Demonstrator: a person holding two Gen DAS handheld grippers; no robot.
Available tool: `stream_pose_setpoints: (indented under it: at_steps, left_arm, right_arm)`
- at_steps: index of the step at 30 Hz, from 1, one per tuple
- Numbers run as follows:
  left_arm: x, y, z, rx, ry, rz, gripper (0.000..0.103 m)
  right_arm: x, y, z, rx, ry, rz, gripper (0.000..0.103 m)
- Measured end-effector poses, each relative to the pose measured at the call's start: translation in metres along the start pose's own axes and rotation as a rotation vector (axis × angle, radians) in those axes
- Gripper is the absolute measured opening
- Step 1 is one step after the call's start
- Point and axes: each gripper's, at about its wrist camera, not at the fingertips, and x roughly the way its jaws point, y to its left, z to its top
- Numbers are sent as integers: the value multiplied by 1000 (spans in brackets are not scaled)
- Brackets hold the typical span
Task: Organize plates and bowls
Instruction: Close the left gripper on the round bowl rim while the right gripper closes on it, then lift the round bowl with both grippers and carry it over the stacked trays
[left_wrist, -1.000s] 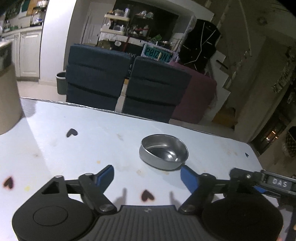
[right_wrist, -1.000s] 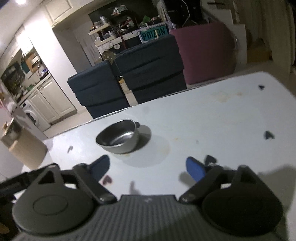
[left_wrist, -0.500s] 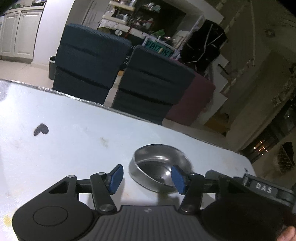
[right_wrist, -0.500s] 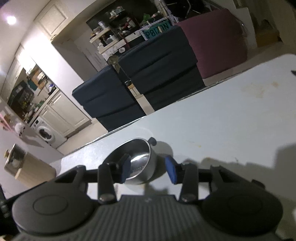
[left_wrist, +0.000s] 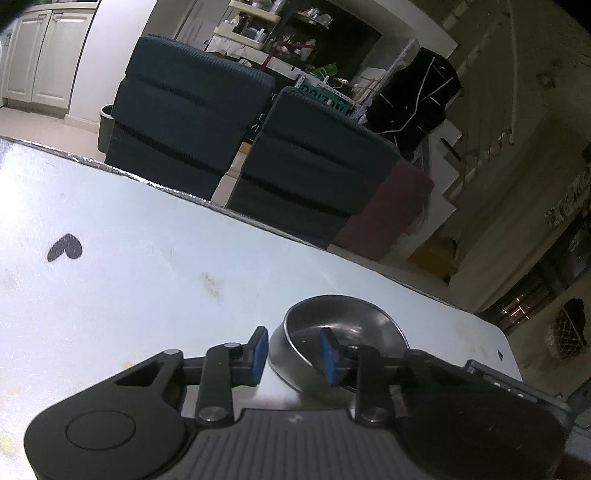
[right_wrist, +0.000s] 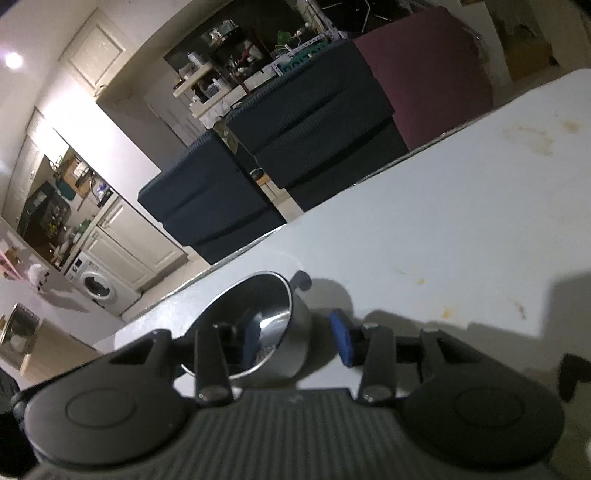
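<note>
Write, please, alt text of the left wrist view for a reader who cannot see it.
The left gripper straddles the near rim of a steel bowl on a pale table, one blue pad outside the wall and one inside, its jaws closing and not yet pressing. Behind the table stand two dark chairs in a dim, cluttered room.

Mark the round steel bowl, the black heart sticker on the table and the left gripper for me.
Round steel bowl (left_wrist: 354, 325): left wrist view, inner wall.
Black heart sticker (left_wrist: 65, 248): left wrist view, its middle.
Left gripper (left_wrist: 293, 350): left wrist view, midway between its blue fingertips, straddling the bowl's rim.
</note>
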Motion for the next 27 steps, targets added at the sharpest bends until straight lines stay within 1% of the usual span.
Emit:
stream_pose_setpoints:
  at_steps: [2,3,4,5,8,13,16,20,27]
  left_arm:
    - [1,-1,0,15,-3,5,23]
    - [0,-2,0,21,-7,5,20]
    - [0,-2,0,29,-11,6,19]
    - [-1,-3,-1,35,-13,9,17]
    - [-3,-4,-1,50,-22,12,13]
    - [-15,-11,-3,86,-35,9,7]
    - [-27,-21,-5,118,-38,6,7]
    - [-50,-36,-6,154,-52,2,7]
    - [-94,-75,-10,231,-66,4,6]
  right_arm:
    - [5,-2,-2,7,7,13,49]
    - [6,-2,-3,6,9,15,42]
    - [7,-2,-4,2,11,13,32]
    - [8,-2,-5,0,14,6,28]
    - [7,0,-4,-15,14,-7,24]
    - [-1,9,-6,-88,18,-49,12]
    - [-7,12,-6,-128,22,-67,8]
    - [-20,17,-5,-147,16,-73,7]
    - [-67,26,1,-183,-1,-61,6]
